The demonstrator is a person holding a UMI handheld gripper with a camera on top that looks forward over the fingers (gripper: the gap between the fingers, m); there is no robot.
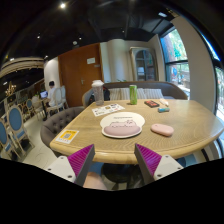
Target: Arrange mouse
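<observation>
Holding my gripper [119, 158] wide open and empty at lower centre; its fingers are cut off below; beyond them, mid-frame on the wooden table [190, 125], the small pink mouse [162, 129] looks smooth, details indistinct.

Pink mouse [162, 129] lying flat beside white mat [122, 125].

The round pale wooden table [185, 125] is showing a light tan across the middle of the frame. On it, the flat oval pink mouse [162, 129] is lying beside a pale pink mat with dark markings [122, 127]. A tall green bottle [133, 94] is standing behind. The gripper [114, 160] is showing magenta pads [148, 158] at lower centre.
</observation>
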